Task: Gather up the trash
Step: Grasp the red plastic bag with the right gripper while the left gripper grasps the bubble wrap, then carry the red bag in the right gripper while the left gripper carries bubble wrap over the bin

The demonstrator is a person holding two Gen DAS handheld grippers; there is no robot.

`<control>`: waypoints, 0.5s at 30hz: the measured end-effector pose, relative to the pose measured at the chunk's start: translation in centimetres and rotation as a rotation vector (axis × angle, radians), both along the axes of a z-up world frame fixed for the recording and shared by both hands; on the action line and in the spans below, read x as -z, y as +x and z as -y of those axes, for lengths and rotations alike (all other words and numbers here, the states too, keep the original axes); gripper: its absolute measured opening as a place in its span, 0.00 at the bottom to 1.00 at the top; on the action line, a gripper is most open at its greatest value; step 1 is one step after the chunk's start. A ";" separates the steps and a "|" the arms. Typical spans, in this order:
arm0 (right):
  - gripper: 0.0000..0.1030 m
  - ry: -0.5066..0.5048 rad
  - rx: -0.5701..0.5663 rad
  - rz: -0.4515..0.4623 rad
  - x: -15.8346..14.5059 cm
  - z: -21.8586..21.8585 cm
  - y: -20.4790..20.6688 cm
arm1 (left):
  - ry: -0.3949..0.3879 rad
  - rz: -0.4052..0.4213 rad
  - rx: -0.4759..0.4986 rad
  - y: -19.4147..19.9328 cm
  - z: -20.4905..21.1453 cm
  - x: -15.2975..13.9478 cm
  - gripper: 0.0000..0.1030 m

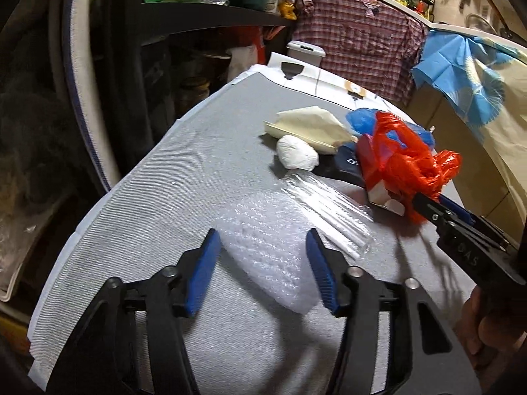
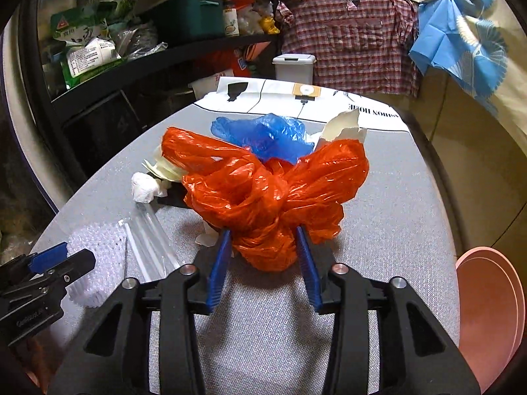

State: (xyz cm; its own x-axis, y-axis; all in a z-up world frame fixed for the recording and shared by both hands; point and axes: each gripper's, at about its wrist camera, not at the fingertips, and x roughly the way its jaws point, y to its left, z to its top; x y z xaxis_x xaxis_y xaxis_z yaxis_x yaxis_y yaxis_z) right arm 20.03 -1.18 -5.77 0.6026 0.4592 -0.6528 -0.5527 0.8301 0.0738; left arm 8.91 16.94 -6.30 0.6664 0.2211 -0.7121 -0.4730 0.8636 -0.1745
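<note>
Crumpled orange plastic bag [image 2: 263, 194], lying mid-counter [image 2: 395, 204], is being bracketed by right hand-held gripper [image 2: 263, 232], jaws half-spread, pads touching its lower bunch. White bubble-wrap sheet [image 1: 263, 247], near front-left edge, is being straddled by left hand-held gripper [image 1: 263, 235], jaws spread.

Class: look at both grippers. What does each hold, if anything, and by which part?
The right gripper has the orange plastic bag by its bunched lower end. The left gripper holds nothing: its jaws straddle the bubble wrap.
</note>
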 end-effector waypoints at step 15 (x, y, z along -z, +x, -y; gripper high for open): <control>0.22 0.037 0.008 0.017 -2.3 1.6 -1.8 | 0.054 0.083 0.065 -0.9 2.2 -2.8 0.17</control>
State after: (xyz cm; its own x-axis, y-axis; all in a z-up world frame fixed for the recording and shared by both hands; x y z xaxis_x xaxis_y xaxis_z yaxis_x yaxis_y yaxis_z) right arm 18.27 -2.77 -3.43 0.6173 0.4774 -0.6253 -0.5471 0.8317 0.0948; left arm 8.03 14.76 -3.47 0.7366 0.2123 -0.6422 -0.4019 0.9011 -0.1630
